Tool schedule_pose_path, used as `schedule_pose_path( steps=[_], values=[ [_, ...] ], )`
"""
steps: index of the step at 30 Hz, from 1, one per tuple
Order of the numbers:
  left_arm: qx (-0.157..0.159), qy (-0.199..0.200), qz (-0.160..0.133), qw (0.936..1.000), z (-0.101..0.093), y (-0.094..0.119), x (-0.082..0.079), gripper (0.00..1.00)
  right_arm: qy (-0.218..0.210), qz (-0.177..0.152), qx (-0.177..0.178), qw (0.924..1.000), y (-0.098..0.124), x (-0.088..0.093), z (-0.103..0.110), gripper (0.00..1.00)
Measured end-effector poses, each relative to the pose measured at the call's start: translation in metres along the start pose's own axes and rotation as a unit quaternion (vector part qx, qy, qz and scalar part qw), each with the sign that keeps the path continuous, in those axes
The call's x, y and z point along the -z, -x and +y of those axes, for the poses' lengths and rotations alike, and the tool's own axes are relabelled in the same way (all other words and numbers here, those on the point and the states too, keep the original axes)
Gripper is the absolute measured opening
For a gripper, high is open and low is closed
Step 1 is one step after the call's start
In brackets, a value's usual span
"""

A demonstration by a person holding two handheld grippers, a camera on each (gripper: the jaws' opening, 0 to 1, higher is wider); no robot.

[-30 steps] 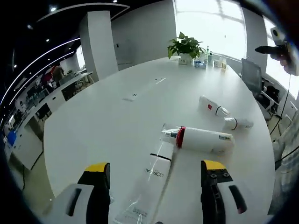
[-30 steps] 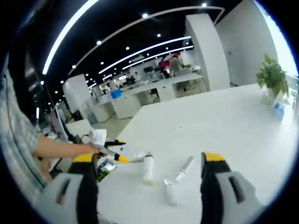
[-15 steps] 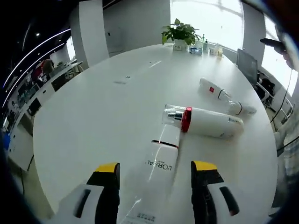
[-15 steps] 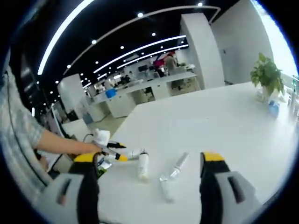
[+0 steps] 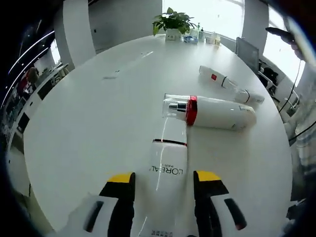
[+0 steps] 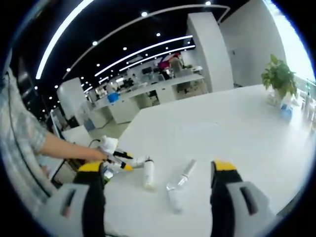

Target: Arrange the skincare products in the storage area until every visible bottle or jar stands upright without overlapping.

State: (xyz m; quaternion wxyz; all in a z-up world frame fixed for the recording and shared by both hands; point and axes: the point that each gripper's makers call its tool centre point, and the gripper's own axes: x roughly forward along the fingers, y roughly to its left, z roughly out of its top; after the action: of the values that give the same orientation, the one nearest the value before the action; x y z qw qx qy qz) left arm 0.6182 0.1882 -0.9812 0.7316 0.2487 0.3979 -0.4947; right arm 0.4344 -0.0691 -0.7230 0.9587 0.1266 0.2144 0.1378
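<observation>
A white L'Oreal tube (image 5: 167, 173) lies flat on the white table (image 5: 89, 113), its tail between the jaws of my left gripper (image 5: 164, 177). The jaws stand close on either side of it, with a thin gap still showing. Just past its cap lies a white bottle with a red band and clear cap (image 5: 212, 111). Farther off lie a white tube with a red mark (image 5: 213, 79) and a small white bottle (image 5: 248, 97). My right gripper (image 6: 158, 168) hangs high over the table, open and holding nothing. From there I see the left gripper (image 6: 117, 161) beside the lying bottles (image 6: 148, 175).
A potted plant (image 5: 172, 20) and small items stand at the table's far end. A chair (image 5: 248, 52) sits at the right edge. A person's forearm (image 6: 61, 147) reaches in from the left. Desks and a pillar (image 6: 210, 49) stand beyond the table.
My left gripper has moved forward along the L'Oreal tube and its jaws have narrowed around it. The right gripper has stayed about where it was, open.
</observation>
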Motion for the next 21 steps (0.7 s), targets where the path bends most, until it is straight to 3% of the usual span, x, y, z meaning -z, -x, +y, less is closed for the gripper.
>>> schedule_pose_path(
  steps=[3,5,14,21],
  values=[
    [0.002,-0.003,-0.001,1.0,0.006,-0.003,0.002,0.43,0.0,0.0,0.001,1.0,-0.001,0.0,0.0,0.87],
    [0.007,-0.006,-0.004,0.9999,0.004,-0.004,0.001,0.35,0.0,0.0,0.003,1.0,-0.002,-0.001,0.001,0.87],
    [0.006,-0.022,0.012,0.9997,0.006,-0.007,0.003,0.3,-0.009,0.007,0.007,0.9999,-0.002,0.01,0.005,0.86],
    [-0.001,-0.006,0.015,0.9999,0.003,-0.006,0.001,0.24,-0.005,-0.001,0.012,0.9999,-0.001,0.002,-0.001,0.86]
  ],
)
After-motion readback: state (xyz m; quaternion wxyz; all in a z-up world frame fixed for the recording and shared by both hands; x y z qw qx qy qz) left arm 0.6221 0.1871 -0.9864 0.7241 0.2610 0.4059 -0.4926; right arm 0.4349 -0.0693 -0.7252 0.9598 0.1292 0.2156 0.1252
